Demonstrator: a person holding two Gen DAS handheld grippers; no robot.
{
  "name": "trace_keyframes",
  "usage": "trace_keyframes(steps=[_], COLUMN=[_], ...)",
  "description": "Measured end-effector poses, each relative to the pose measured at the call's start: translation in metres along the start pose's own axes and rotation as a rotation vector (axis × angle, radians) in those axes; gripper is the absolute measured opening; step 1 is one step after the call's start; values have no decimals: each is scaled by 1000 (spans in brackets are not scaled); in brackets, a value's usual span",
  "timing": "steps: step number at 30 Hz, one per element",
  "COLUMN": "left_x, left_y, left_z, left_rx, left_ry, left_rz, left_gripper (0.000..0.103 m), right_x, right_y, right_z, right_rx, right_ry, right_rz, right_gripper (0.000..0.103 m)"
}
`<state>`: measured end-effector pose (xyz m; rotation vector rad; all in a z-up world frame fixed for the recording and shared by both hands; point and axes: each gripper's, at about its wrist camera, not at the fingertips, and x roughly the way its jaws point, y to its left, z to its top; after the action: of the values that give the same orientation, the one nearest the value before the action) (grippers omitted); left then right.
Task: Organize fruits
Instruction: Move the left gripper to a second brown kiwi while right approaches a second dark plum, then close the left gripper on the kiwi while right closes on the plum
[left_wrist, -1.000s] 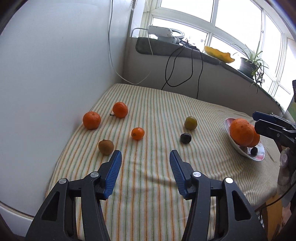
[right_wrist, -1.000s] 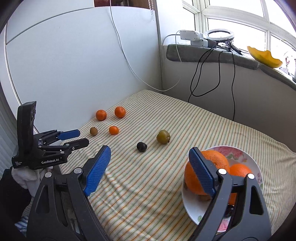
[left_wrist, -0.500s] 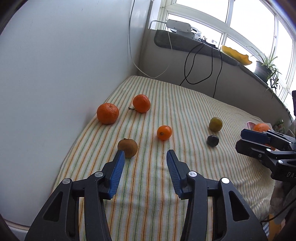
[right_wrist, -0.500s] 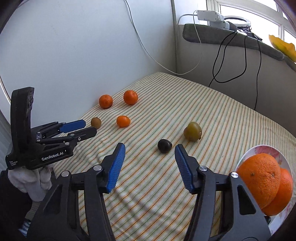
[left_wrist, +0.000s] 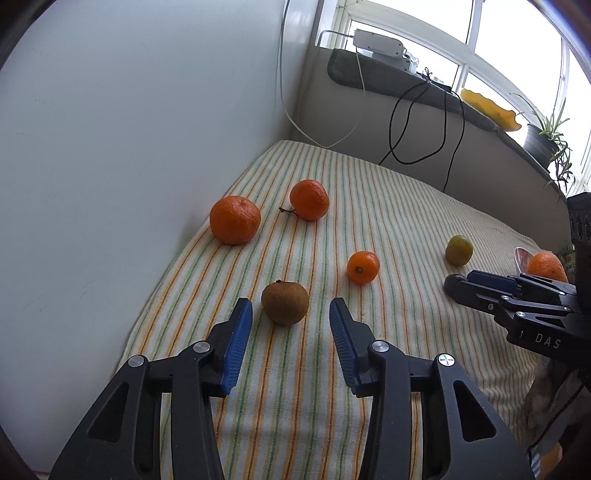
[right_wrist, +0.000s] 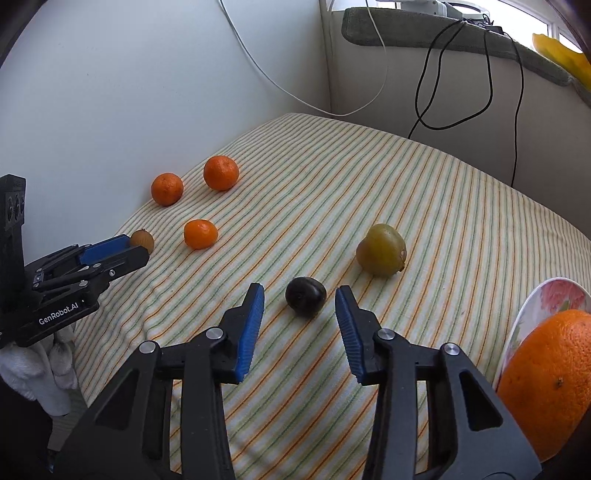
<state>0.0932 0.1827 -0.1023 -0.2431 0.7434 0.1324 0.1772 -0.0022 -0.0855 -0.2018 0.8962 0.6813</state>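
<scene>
On the striped cloth (left_wrist: 388, 229) a brown fruit (left_wrist: 285, 302) lies just ahead of my left gripper (left_wrist: 289, 303). Its jaws are closing, and the blue pads stand apart from the fruit on either side. In the right wrist view a small dark fruit (right_wrist: 306, 297) sits just ahead of my right gripper (right_wrist: 300, 288). Its jaws are closing too, with gaps on both sides of the fruit. Three tangerines (left_wrist: 235, 219) (left_wrist: 309, 199) (left_wrist: 363, 267) and a green-yellow fruit (right_wrist: 381, 254) lie further back. A flowered plate (right_wrist: 546, 295) at the right holds a big orange (right_wrist: 550, 373).
A white wall (left_wrist: 110, 147) runs close along the cloth's left edge. Black and white cables (right_wrist: 428, 92) hang from the padded window ledge (left_wrist: 406, 88) at the back. A potted plant (left_wrist: 546, 140) and a yellow dish (left_wrist: 487, 107) stand on the ledge.
Both grippers have moved forward and down toward the cloth while their jaws narrowed. The right one swung left from the plate to the dark fruit; the left one drew up to the brown fruit.
</scene>
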Motion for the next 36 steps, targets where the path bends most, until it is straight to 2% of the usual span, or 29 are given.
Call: trace_keyframes(steps=[8, 10, 15, 19, 27, 36], left_x=[8, 9, 9, 9, 3, -20], left_y=[3, 5, 6, 5, 2, -15], left_z=[2, 1, 0, 0, 0, 5], left_rx=[-11, -20, -21, -20, -14, 16], left_ry=[25, 29, 27, 25, 15, -24], left_rz=[-9, -8, 2, 3, 5, -24], left_gripper=[36, 33, 26, 26, 25, 25], right_x=[10, 13, 16, 18, 15, -10], right_y=[1, 1, 0, 0, -1, 1], right_z=[2, 2, 2, 2, 0, -2], right_rx=[-10, -11, -5, -1, 0, 7], right_ry=[26, 36, 46, 50, 39, -9], right_rz=[-3, -10, -12, -22, -26, -4], right_gripper=[42, 36, 33, 26, 25, 25])
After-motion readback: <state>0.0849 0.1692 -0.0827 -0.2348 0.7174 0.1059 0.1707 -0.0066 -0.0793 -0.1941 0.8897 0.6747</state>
